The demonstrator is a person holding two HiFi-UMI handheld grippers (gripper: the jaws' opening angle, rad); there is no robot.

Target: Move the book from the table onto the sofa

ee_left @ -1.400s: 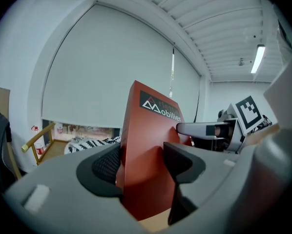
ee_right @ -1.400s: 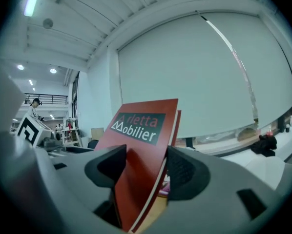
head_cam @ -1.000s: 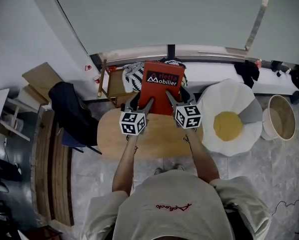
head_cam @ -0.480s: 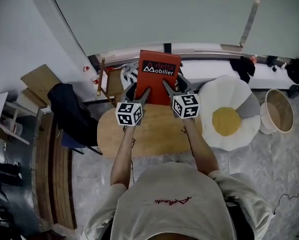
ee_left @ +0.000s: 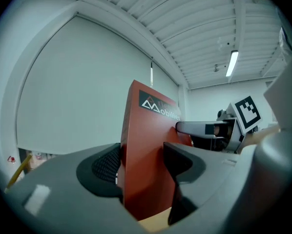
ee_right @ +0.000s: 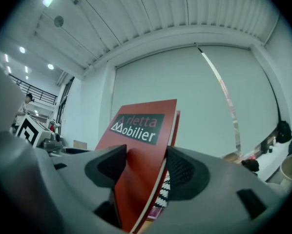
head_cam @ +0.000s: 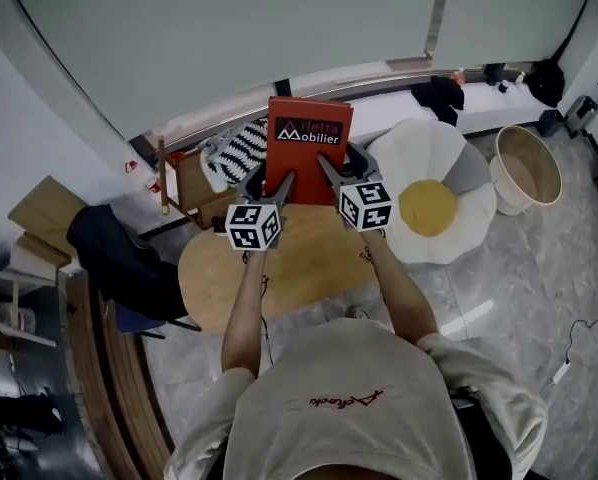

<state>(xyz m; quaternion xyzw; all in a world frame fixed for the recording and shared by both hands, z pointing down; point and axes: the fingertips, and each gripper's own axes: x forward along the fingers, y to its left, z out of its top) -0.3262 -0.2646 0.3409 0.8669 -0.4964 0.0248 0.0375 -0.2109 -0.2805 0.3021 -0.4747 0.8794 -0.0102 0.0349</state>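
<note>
Book (head_cam: 310,148) clamped upright by left tongs (head_cam: 276,184) and right tongs (head_cam: 339,169).

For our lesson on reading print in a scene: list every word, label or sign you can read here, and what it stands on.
"Mobilier": white, on the dark label of the red book.
"rletta": red, above it on the same label; the letter before it is unclear.
Red script on the person's shirt: too stylised to read.
</note>
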